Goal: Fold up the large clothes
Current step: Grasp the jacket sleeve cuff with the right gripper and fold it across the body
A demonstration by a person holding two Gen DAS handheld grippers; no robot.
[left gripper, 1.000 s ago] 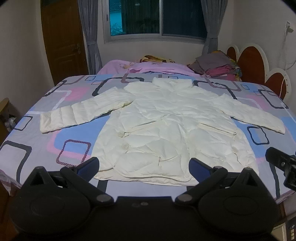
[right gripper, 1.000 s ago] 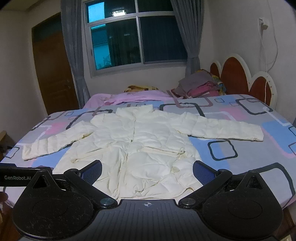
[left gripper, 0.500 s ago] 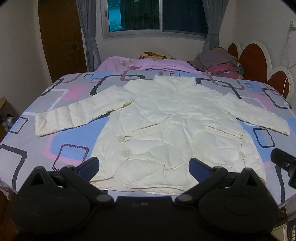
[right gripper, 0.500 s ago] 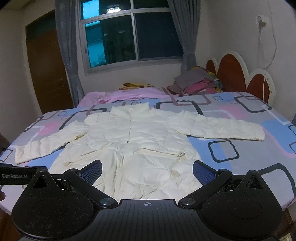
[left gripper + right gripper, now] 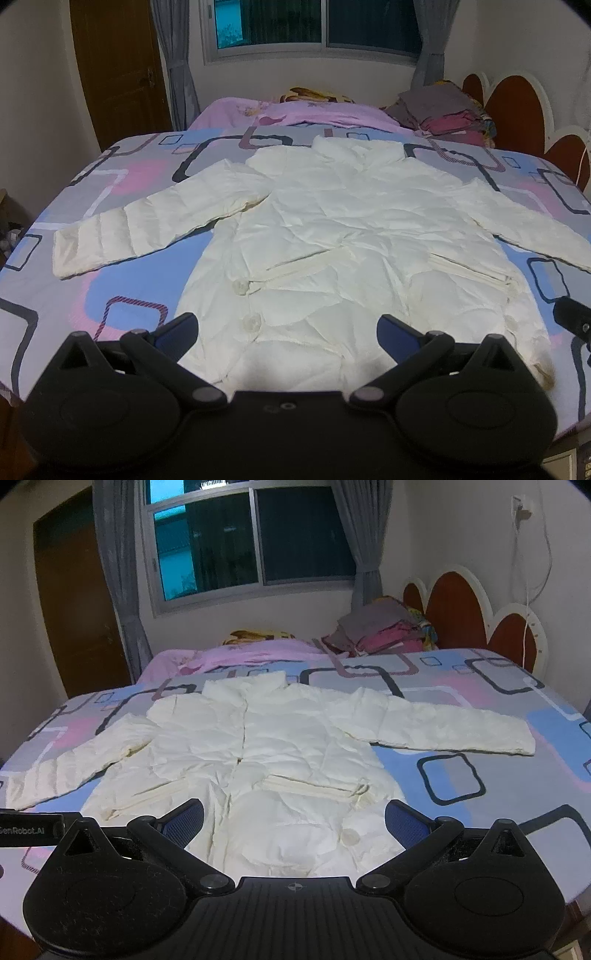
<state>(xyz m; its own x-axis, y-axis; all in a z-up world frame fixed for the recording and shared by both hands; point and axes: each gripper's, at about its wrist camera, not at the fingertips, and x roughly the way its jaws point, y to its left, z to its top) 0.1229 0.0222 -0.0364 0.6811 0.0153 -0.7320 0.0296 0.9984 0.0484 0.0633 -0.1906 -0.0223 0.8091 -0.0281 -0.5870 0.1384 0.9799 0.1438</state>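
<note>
A white puffer jacket lies flat on the bed, front up, collar toward the window and both sleeves spread out to the sides. It also shows in the right wrist view. My left gripper is open and empty, above the jacket's hem. My right gripper is open and empty, above the hem on the jacket's right half. The right gripper's tip shows at the right edge of the left wrist view.
The bed has a blue, pink and grey patterned sheet. A pink blanket and a pile of folded clothes lie at the far side. A headboard stands at the right; a wooden door is at left.
Both grippers have moved forward and lower toward the jacket's hem, which now fills more of each view. The jacket has not moved.
</note>
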